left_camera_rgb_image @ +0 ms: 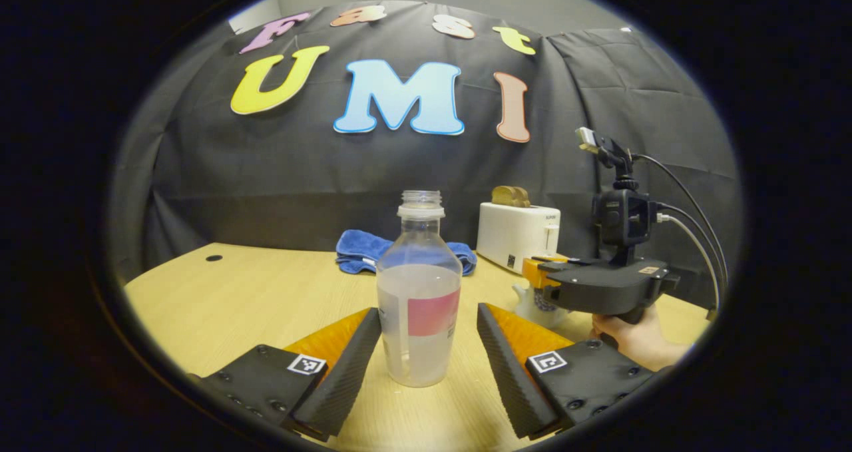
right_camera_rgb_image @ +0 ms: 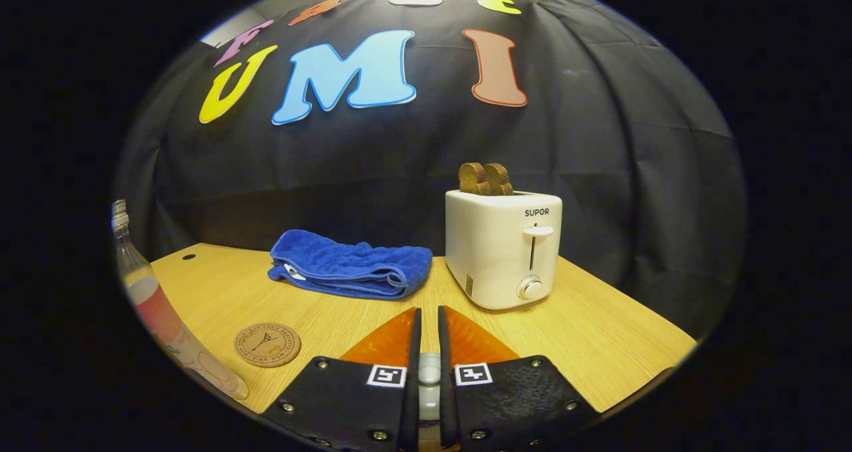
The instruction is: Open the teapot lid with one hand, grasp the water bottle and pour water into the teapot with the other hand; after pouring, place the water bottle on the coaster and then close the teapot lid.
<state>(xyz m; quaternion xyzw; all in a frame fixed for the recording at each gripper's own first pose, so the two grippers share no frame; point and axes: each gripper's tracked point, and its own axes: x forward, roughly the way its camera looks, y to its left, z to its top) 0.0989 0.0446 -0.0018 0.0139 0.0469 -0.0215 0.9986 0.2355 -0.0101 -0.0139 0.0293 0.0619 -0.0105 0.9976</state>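
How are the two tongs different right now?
The left tongs are spread wide open, while the right tongs are squeezed almost together. The left tongs have the water bottle standing between them without touching it; the right tongs pinch a small pale knob, likely the teapot lid's. The left tongs sit low at the table; the right ones hover over the teapot. Both point toward the booth wall.
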